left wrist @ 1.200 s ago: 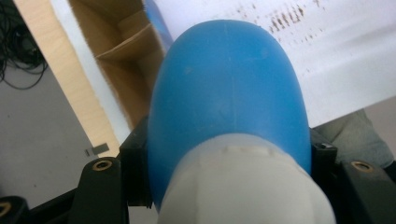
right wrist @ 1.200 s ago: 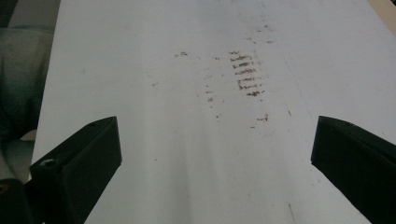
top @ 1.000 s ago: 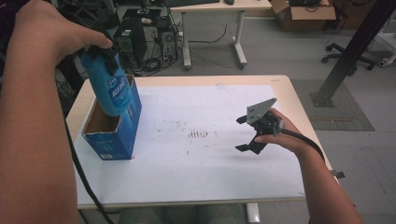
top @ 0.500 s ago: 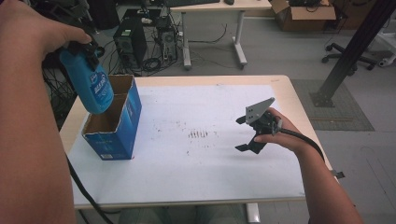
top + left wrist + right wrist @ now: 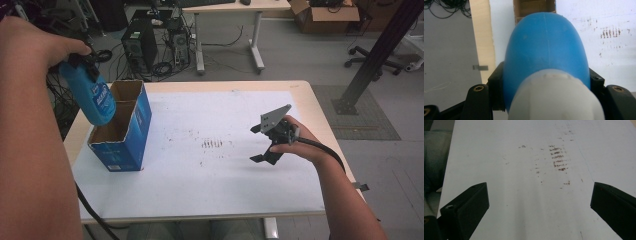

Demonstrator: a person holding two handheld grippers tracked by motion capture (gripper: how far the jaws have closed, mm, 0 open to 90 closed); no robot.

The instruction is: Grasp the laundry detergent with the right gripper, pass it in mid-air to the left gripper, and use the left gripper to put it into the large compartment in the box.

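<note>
Bottle (image 5: pixel 95 97) clamped in left gripper (image 5: pixel 82 62), above box (image 5: pixel 122 127)

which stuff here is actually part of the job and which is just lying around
In the job:
- blue bottle, clamped in the left gripper
- blue cardboard box, open-topped, beside the bottle
- white sheet under the box

Lying about:
- right gripper, jaws open, nothing in them
- brown smudges on the sheet
- computer tower and cables on the floor
- far desk

Looking down from above across the worktop (image 5: pixel 210 200), closer in along each claw, sharing the brown smudges (image 5: pixel 214 144).
</note>
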